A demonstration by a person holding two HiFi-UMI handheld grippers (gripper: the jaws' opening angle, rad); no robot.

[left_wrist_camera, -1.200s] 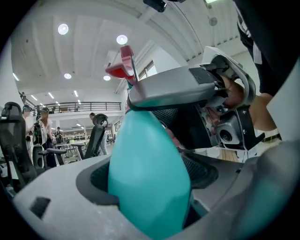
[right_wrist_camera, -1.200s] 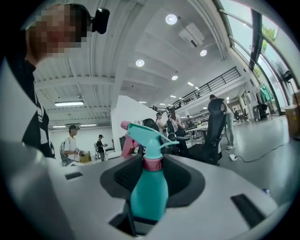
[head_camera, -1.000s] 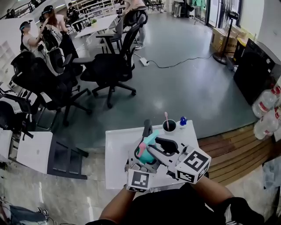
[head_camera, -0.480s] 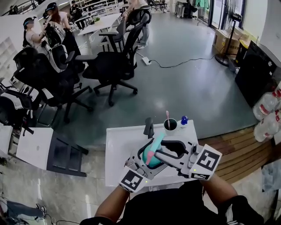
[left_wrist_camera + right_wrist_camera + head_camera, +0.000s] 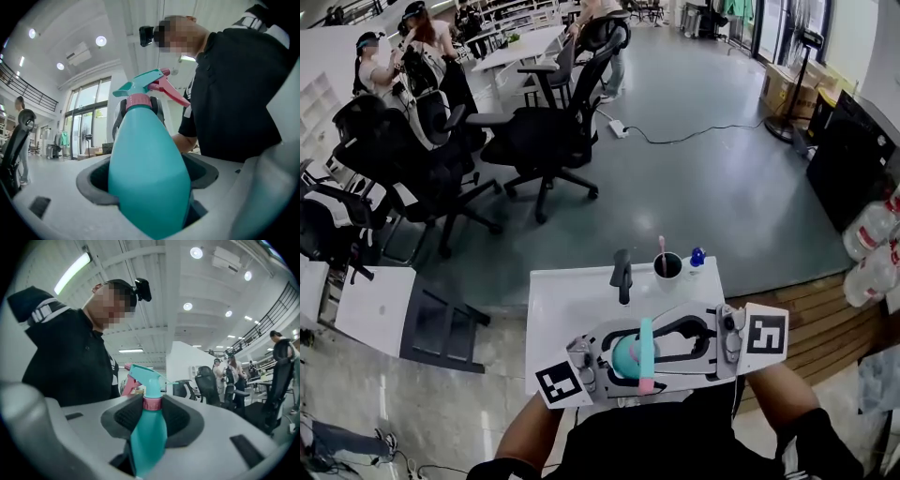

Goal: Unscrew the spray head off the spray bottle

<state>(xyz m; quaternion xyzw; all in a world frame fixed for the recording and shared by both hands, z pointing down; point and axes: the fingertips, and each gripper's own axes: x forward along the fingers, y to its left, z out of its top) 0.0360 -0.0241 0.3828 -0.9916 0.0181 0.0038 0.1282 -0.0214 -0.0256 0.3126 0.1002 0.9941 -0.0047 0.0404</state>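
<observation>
A teal spray bottle [image 5: 626, 356] with a teal spray head and pink trigger [image 5: 646, 361] is held over the near edge of the white table [image 5: 558, 305], between both grippers. My left gripper [image 5: 609, 361] is shut on the bottle's body [image 5: 147, 178], which fills the space between its jaws. My right gripper [image 5: 667, 352] comes in from the right, and its jaws close on the pink collar [image 5: 152, 403] under the spray head [image 5: 143, 375]. The head's trigger [image 5: 168, 91] points toward the person.
At the table's far edge stand a dark cup with a pink stick [image 5: 665, 266], a small blue-capped item [image 5: 696, 256] and a black upright object [image 5: 622, 272]. Office chairs [image 5: 544, 141] and people are beyond. Large water bottles [image 5: 867, 277] lie right, by a wooden platform [image 5: 802, 323].
Both grippers have come nearer the person with the bottle and levelled out. The spray head has swung from pointing up and away to pointing at the person.
</observation>
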